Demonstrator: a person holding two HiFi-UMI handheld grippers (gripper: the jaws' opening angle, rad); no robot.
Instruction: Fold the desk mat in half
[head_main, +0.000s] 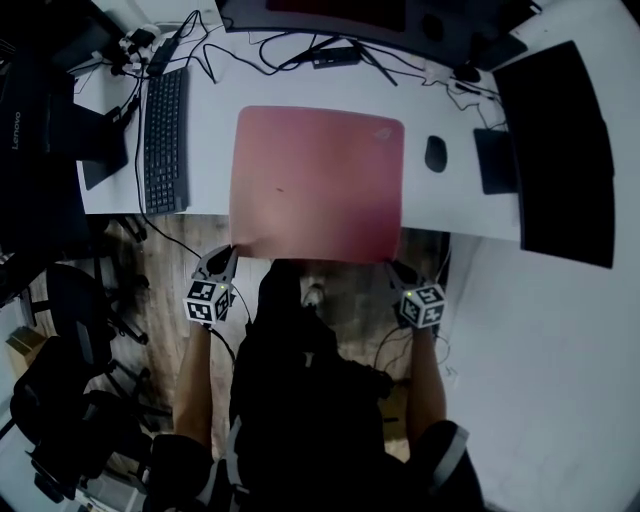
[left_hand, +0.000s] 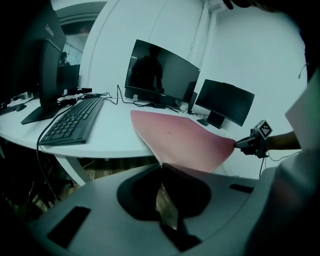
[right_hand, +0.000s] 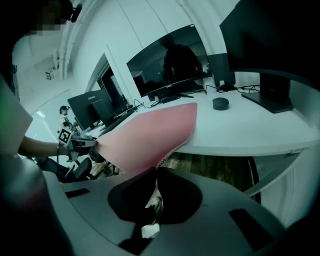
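Pinching the two near corners of a pinkish-red rectangular soft desk mat (head_main: 318, 180), both tools are closed on it. The left tool (head_main: 229, 253) has its jaws pressed together on the corner right at its tip. The right tool (head_main: 393, 266) clamps the opposite near corner the same way. In the left gripper view the left tool (left_hand: 161, 167) shows only a thin seam between its jaws, with the mat's edge running into that seam. Ahead of it the desk mat (left_hand: 180, 137) sweeps across to the right tool (left_hand: 241, 144), which bites the other corner off to its right. The right gripper view mirrors this: the right tool (right_hand: 155, 172) is shut on the stitched edge, and the left tool (right_hand: 93, 144) sits far to its left at the other corner. The mat's near edge hangs in the air between the tools, past the front edge of the white desk (head_main: 205, 165), while its far part lies flat on the desk ahead of them. A black rectangular keyboard (head_main: 165, 140) lies ahead and to the left of the left tool. A small black oval mouse (head_main: 435, 153) sits ahead and just to the right of the right tool, near the mat's far right corner. A wide curved black monitor (left_hand: 161, 75) stands beyond the mat's far edge.
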